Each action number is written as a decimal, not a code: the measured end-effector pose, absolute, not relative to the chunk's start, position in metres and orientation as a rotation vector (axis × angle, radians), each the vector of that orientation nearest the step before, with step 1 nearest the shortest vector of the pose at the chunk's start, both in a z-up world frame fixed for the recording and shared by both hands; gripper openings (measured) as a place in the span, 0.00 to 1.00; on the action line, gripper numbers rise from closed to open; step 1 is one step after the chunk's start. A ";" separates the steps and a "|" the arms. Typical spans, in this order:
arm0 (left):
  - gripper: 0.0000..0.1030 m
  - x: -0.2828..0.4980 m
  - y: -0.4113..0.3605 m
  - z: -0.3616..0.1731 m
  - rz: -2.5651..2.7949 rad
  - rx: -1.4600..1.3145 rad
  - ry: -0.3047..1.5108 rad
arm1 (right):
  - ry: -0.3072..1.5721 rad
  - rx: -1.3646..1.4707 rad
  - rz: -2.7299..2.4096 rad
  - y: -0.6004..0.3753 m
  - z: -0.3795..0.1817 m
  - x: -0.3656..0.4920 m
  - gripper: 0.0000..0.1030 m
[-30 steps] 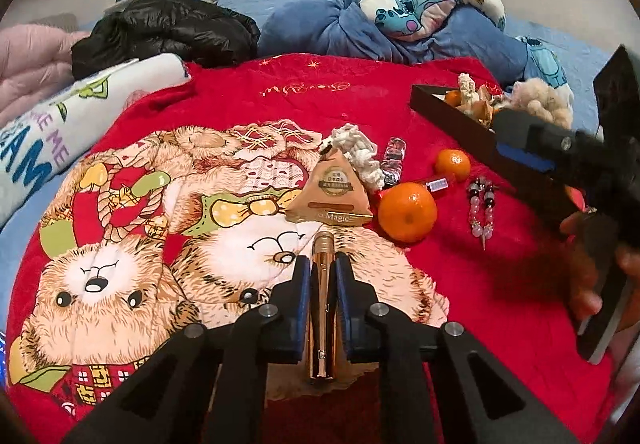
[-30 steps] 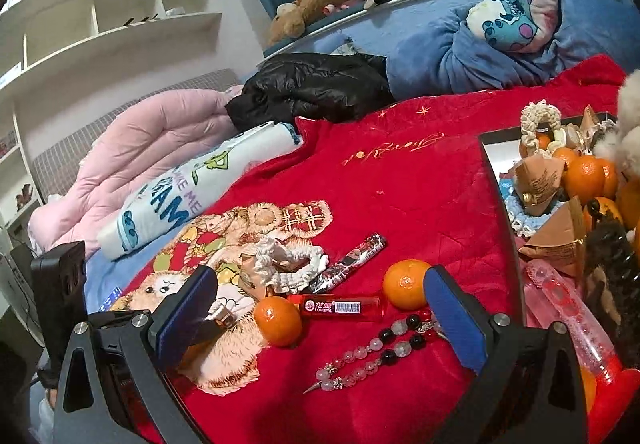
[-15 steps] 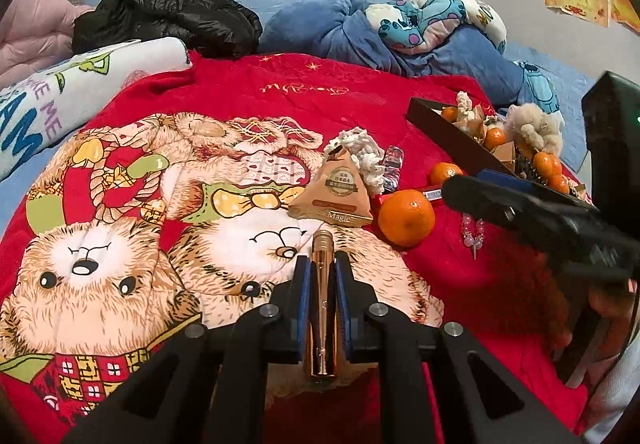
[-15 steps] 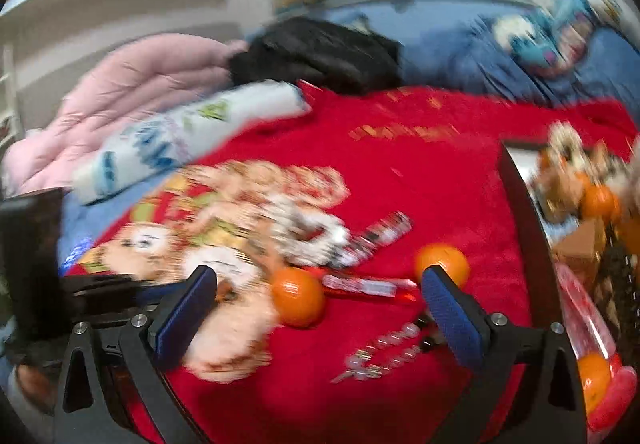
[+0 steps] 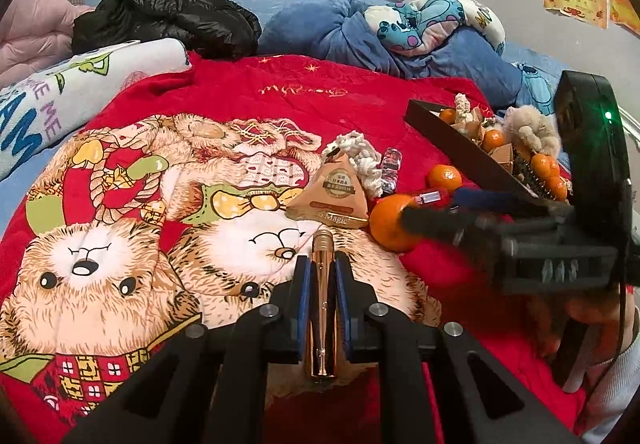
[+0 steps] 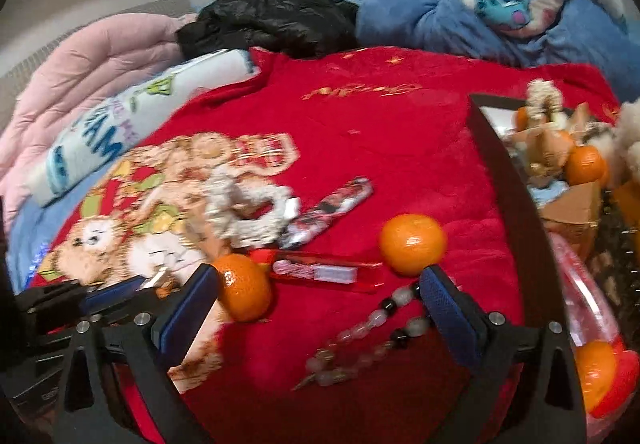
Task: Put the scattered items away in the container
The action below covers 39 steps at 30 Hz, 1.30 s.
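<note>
My left gripper (image 5: 321, 276) is shut on a gold tube (image 5: 322, 304), held low over the red bear blanket. My right gripper (image 6: 316, 284) is open and empty, low over the scattered items: a bead string (image 6: 372, 328), a red tube (image 6: 320, 271), two tangerines (image 6: 244, 286) (image 6: 412, 244), a white scrunchie (image 6: 244, 212) and a candy wrapper (image 6: 332, 210). A triangular tan packet (image 5: 332, 194) lies ahead of the left gripper. The dark container (image 6: 516, 212) at the right holds tangerines, packets and a plush. The right gripper also shows in the left wrist view (image 5: 436, 208), beside a tangerine (image 5: 390, 222).
The red blanket (image 5: 248, 100) covers a bed. A black jacket (image 5: 168, 20), blue bedding (image 5: 360, 40), a white rolled blanket (image 5: 60, 84) and a pink quilt (image 6: 80, 72) lie along the far and left sides. Plush toys sit on the headboard shelf.
My right gripper has moved down and left toward the scattered items, close to the near tangerine. My left gripper still holds the gold tube and has shifted little.
</note>
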State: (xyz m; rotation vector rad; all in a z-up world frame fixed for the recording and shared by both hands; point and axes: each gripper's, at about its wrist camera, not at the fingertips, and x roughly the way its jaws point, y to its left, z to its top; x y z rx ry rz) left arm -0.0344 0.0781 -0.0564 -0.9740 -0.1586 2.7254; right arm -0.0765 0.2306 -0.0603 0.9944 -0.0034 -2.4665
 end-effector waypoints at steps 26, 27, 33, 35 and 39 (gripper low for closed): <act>0.13 -0.024 0.054 -0.048 2.698 -0.932 -0.272 | -0.348 1.123 -2.514 0.272 -0.066 -0.112 0.80; 0.13 -0.024 0.054 -0.048 2.698 -0.930 -0.271 | -0.297 1.143 -2.515 0.267 -0.067 -0.113 0.80; 0.13 -0.022 0.055 -0.048 2.704 -0.934 -0.257 | -0.104 1.129 -2.494 0.241 -0.068 -0.103 1.00; 0.13 -0.022 0.055 -0.048 2.703 -0.935 -0.258 | -0.111 1.119 -2.482 0.242 -0.067 -0.099 1.00; 0.13 -0.022 0.054 -0.047 2.700 -0.935 -0.262 | -0.104 1.131 -2.477 0.240 -0.068 -0.101 1.00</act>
